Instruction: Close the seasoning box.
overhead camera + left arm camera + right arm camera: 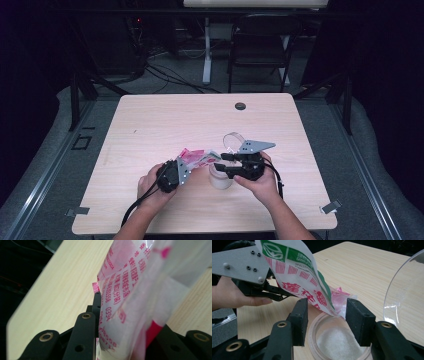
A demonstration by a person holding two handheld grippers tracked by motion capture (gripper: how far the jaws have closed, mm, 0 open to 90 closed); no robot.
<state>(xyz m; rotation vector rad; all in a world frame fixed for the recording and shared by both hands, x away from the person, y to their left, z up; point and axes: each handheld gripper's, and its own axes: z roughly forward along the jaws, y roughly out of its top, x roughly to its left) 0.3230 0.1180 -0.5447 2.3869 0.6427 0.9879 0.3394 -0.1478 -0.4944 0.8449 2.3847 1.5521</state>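
Pouring is the job in hand: the bag (299, 272), a pink, white and green printed plastic pouch, hangs tipped over the jar (337, 340), its open corner just above the jar's mouth, and white grains already lie inside. On the high view the bag (192, 157) sits just left of the jar (220, 177), near the front middle of the tabletop (165, 120).

Left gripper (100, 322) has its fingers clenched on the bag's lower end, film bunched between them. Right gripper (327, 320) hovers right over the jar with its fingers released, spread either side of the bag's spout and not pressing on it as far as I can see. On the high view the left gripper (187, 170) is just left of the jar, the right gripper (225, 162) over it.

Handling, as I judge it: that bag is thin, soft, slick film, light but floppy, and the contents shift as it tips, so the hold belongs on the crimped seam, not the loose belly. The jar looks stiff and stable on its flat base.

Just right of the jar in the right gripper view stands a clear curved lid (407, 297), dusted with grains; beyond the jar on the high view, the lid (233, 140) rests on the tabletop.
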